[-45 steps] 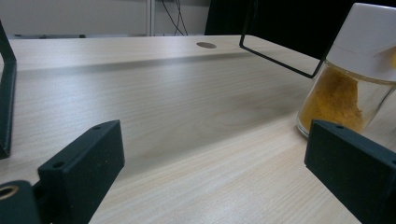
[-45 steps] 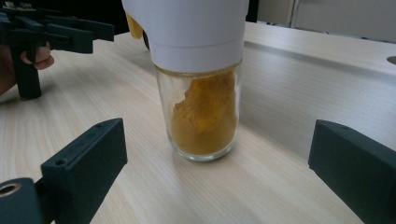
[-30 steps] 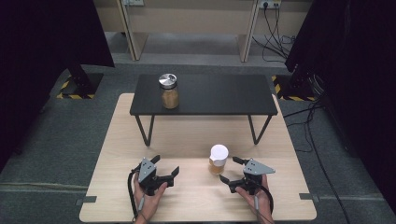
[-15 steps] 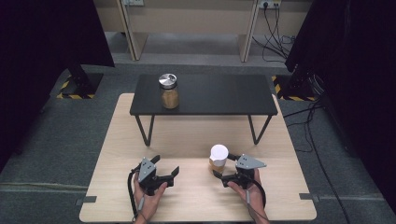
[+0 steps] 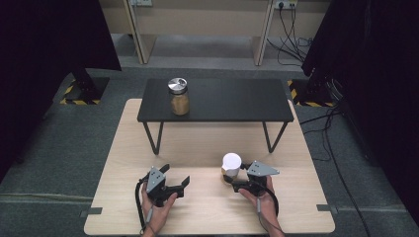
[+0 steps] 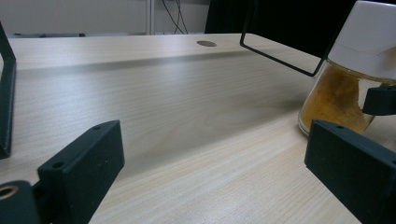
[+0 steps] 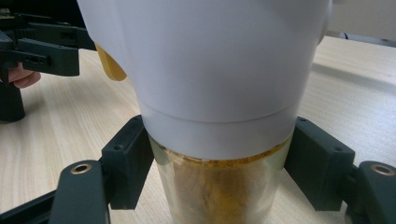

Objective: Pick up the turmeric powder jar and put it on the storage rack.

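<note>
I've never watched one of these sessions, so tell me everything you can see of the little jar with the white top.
The white-topped jar is small, of clear glass, part filled with orange-brown powder, under a tall white cap that flares upward. It stands upright on the light wooden table, in front of the black shelf. The right gripper has just been closing: its black jaws sit against the glass on both sides, just below the cap.

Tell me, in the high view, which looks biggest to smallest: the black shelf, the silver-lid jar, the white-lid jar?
1. black shelf, biggest by far.
2. and 3. silver-lid jar and white-lid jar look about alike; they sit at different distances, so I won't rank them.
</note>
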Motion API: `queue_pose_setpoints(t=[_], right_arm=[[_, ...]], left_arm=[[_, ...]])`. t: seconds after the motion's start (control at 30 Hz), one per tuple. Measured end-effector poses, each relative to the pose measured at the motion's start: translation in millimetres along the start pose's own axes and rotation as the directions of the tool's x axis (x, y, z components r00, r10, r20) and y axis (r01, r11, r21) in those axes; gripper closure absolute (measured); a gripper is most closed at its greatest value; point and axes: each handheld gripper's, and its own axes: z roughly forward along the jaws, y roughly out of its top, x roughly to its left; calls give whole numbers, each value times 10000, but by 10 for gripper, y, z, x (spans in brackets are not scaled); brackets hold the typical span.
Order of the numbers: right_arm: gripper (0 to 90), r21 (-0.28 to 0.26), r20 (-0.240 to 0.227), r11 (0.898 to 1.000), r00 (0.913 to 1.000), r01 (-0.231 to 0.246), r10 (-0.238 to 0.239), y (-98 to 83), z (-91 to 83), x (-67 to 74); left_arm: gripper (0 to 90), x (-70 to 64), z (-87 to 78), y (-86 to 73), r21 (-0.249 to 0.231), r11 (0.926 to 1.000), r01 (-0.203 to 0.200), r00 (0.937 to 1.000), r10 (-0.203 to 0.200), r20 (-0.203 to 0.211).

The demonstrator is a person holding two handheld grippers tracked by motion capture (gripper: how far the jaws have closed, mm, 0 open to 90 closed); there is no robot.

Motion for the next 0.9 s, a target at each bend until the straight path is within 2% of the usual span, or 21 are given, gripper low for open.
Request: queue_pose_setpoints(t=[0.1, 0.53, 0.67, 0.77, 0.87, 0.9], right_arm=[[297, 35, 2, 9999, 9999, 164, -164, 6, 3, 14], [304, -31, -115, 9993, 9993, 366, -367, -6, -2, 12], [307, -109, -165, 9997, 9997, 202, -204, -19, -7, -8], [308, -218, -268, 9995, 9994, -211, 205, -40, -15, -29], [308, -423, -268, 9976, 9982, -545, 534, -52, -31, -1], [308, -429, -214, 9978, 9985, -513, 504, -23, -44, 23]], left_arm=[[41, 2, -1, 4, 26, 10000, -14, 10000, 14, -8], [41, -5, -5, -3, -17, 10000, -40, 10000, 40, -23], [41, -2, -8, -6, -32, 10000, -27, 10000, 27, -10], [41, -4, -6, -4, -23, 10000, -34, 10000, 34, -15], [41, -4, -5, -2, -10, 10000, -35, 10000, 35, -11], [41, -3, -4, -2, -10, 10000, -33, 10000, 33, -7]])
